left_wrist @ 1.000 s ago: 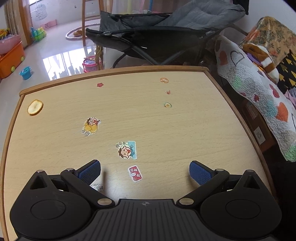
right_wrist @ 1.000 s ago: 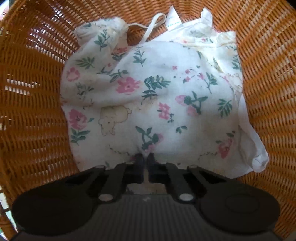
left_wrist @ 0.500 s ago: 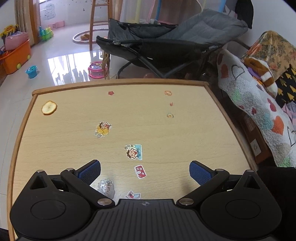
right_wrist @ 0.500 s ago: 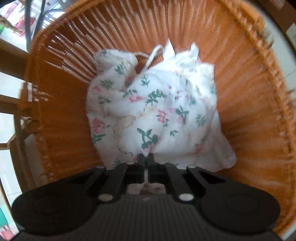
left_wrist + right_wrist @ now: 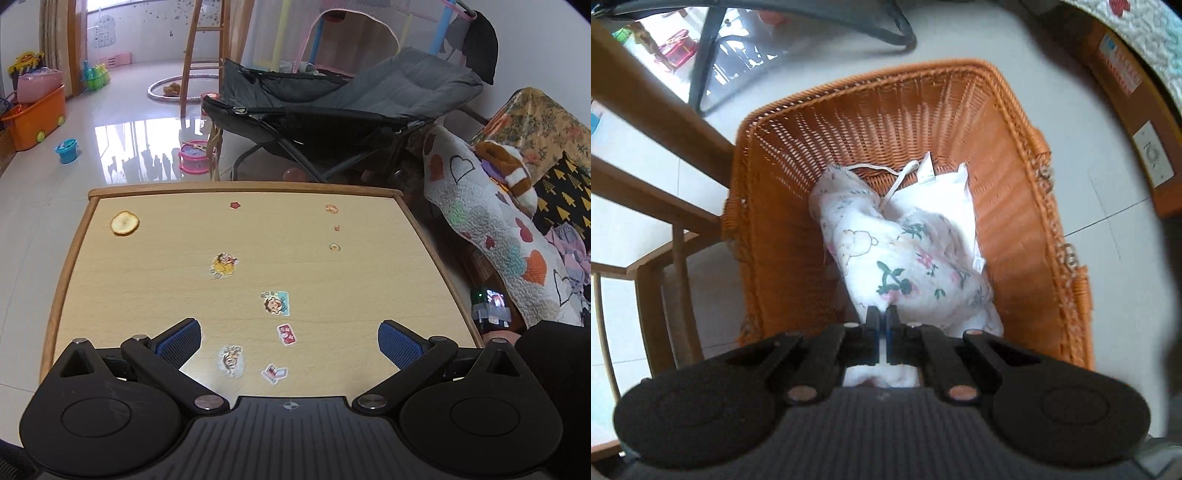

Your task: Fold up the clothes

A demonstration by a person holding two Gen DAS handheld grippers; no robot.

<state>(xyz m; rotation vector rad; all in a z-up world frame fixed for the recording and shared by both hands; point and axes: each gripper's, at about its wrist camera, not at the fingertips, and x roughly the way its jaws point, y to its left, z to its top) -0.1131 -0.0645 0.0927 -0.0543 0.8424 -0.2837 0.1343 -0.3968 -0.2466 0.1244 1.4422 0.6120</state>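
left gripper [image 5: 290, 341]: its blue-padded fingers [image 5: 179, 341] stood wide apart with nothing between them, hovering over the near edge of the wooden table [image 5: 155, 288].
table surface: stickers [image 5: 275, 302] dotted it from 6 to 12 o'clock of the left view, and a dried fruit slice [image 5: 125, 223] lay at 10 o'clock; no cloth was on it yet.
right gripper [image 5: 881, 328]: its jaws were pressed together on a pinch of the floral baby garment [image 5: 897, 266], white cloth showing in the slit between them.
garment: it hung bunched from the pinch at 6 o'clock, its far end, tie string [image 5: 892, 181] and label [image 5: 925, 171] down inside the wicker basket [image 5: 768, 206] toward 12 o'clock.
basket: it stood on the pale floor beside the table's leg frame [image 5: 665, 118], which lay at 9 to 10 o'clock in the right view.
step in hand: judged to be lifting the garment out of the basket to carry it to the table.
doing it well: a straight rise until the trailing hem cleared the rim would likely keep the string from snagging on the weave; the pinch looked small, so a slow carry seemed wise.
next need: the idle left gripper was well placed to take a second corner once the cloth came over the tabletop.
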